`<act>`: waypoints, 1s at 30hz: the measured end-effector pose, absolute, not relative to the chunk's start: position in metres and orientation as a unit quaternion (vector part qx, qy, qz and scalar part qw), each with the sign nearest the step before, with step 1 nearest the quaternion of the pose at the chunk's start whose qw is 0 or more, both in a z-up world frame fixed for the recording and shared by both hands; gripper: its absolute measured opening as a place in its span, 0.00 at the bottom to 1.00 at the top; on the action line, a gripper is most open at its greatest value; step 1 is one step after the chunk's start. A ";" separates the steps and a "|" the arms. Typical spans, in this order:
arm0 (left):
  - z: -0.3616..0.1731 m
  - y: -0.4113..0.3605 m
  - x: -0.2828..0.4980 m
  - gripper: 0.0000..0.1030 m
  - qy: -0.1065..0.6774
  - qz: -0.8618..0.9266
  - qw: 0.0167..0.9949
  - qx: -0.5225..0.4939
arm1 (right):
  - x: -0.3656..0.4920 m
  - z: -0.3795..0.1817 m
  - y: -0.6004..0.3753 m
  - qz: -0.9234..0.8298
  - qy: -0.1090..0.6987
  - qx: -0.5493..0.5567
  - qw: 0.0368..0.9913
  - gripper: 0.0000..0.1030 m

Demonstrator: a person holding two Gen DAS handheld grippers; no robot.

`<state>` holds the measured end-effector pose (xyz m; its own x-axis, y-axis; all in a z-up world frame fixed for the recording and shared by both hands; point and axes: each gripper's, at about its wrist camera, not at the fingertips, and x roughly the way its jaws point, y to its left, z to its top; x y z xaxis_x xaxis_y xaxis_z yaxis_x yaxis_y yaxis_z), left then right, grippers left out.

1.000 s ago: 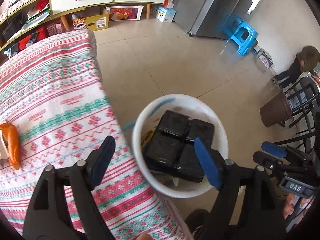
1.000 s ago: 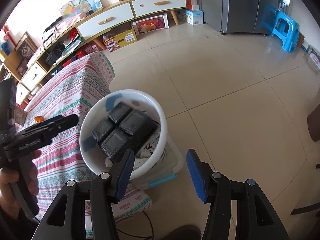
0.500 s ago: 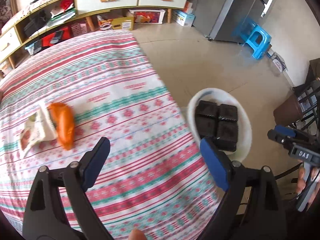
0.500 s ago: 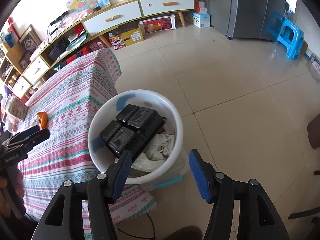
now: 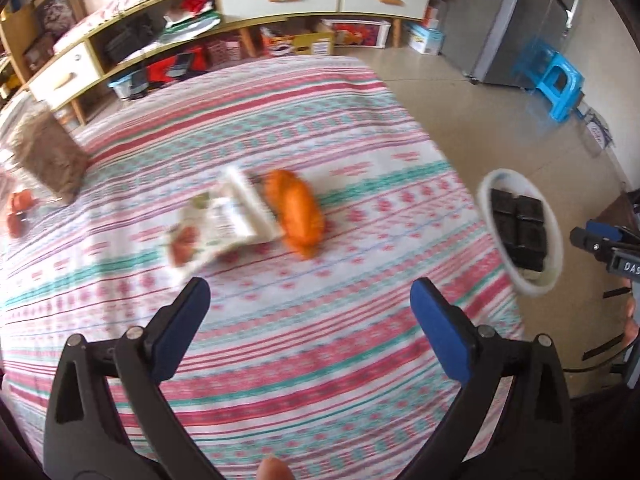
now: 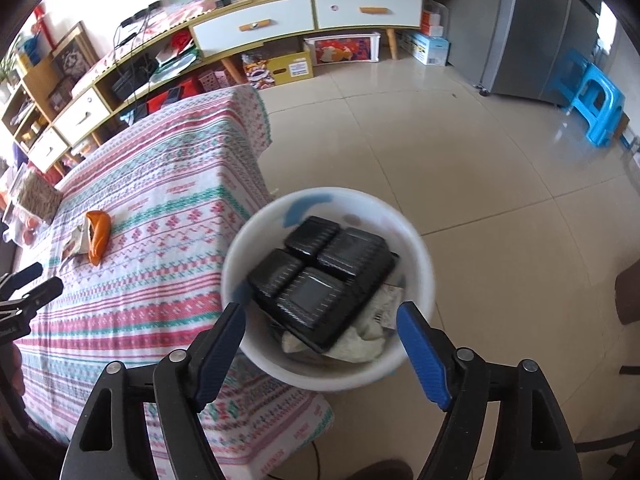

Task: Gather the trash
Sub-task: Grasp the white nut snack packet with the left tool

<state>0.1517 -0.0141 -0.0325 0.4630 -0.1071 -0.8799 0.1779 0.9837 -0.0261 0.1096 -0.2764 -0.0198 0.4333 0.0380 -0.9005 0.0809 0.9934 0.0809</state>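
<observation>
An orange wrapper (image 5: 298,212) and a white snack packet (image 5: 224,216) lie side by side on the striped tablecloth (image 5: 280,128). Above the cloth hangs my left gripper (image 5: 310,320), short of both; its jaws are opening and nothing is between them. A white bin (image 6: 416,248) stands on the floor beside the table, with a black four-compartment tray (image 6: 320,276) and crumpled paper inside. Over the bin hovers my right gripper (image 6: 320,344), its jaws opening and empty. The bin (image 5: 486,208) also shows at the right of the left wrist view.
A brown box (image 5: 48,156) and red items (image 5: 16,212) sit at the table's far left. A low cabinet (image 6: 312,16) lines the wall, a fridge (image 6: 532,32) and a blue stool (image 6: 596,104) stand beyond bare tiled floor. A dark chair (image 6: 628,296) is at the right edge.
The left gripper swung from over the bin to over the table, bringing the orange wrapper and packet to mid view. Both grippers' jaws have widened. The right gripper has drawn closer over the bin.
</observation>
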 end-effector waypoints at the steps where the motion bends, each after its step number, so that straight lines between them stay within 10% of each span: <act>1: -0.032 -0.005 0.153 0.97 0.511 -0.075 0.855 0.034 | 0.113 -0.020 -0.270 -0.009 0.533 0.054 0.845 0.78; 21: -0.078 0.084 0.207 0.97 0.567 -0.033 0.813 -0.129 | 0.174 -0.047 -0.164 0.036 0.559 -0.002 0.828 0.81; 30: -0.096 0.080 0.215 0.39 0.593 -0.047 0.779 -0.200 | 0.193 -0.054 -0.148 0.042 0.566 0.015 0.823 0.81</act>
<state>0.2150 0.0800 -0.0956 0.2930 -0.3108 -0.9042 -0.1635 0.9155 -0.3676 0.1928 -0.1483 -0.0537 0.3561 0.0857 -0.9305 -0.0524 0.9960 0.0717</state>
